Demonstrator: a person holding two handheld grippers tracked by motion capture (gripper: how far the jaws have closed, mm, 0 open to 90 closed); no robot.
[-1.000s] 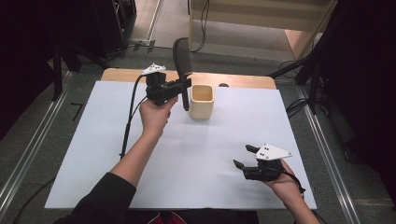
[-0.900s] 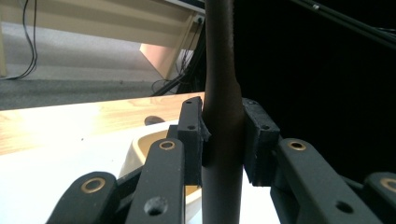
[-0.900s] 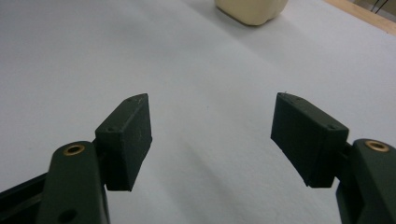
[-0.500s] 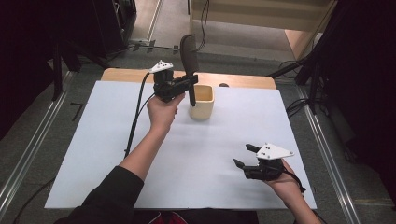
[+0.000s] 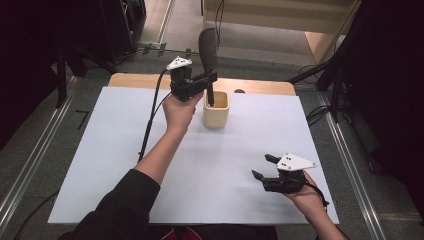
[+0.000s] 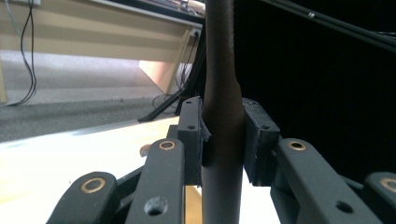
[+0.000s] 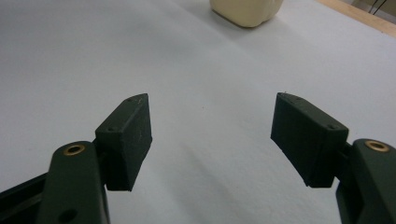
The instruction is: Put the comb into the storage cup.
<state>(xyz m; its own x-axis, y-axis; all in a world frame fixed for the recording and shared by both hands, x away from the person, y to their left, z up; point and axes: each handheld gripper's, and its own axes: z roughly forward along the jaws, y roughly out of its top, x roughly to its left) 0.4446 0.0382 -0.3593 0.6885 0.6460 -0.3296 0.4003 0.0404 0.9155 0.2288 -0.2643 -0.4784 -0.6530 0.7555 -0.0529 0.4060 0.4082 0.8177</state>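
A dark brown utensil [image 5: 208,50] stands upright with its broad end up, and my left gripper [image 5: 207,80] is shut on its handle. The handle's lower end reaches into the mouth of a cream cup [image 5: 216,114] at the back middle of the white table. In the left gripper view the handle [image 6: 219,70] runs straight up between the two pads [image 6: 192,135] of my left gripper [image 6: 223,135], which press on it from both sides. Near the front right, my right gripper [image 5: 261,166] stands open and holds nothing. Its view shows my right gripper [image 7: 212,126] above bare table, with the cup [image 7: 246,10] far off.
The white table sheet [image 5: 100,165] has free room to the left and in the middle. A wooden strip [image 5: 260,86] runs along its far edge. The left gripper's cable [image 5: 150,120] trails over the table's left half. Dark stands and cables sit on the floor beyond.
My left gripper has carried the utensil to the right and a little up, from beside the cup to over it, so the handle's end now sits in the cup. The right gripper has kept still.
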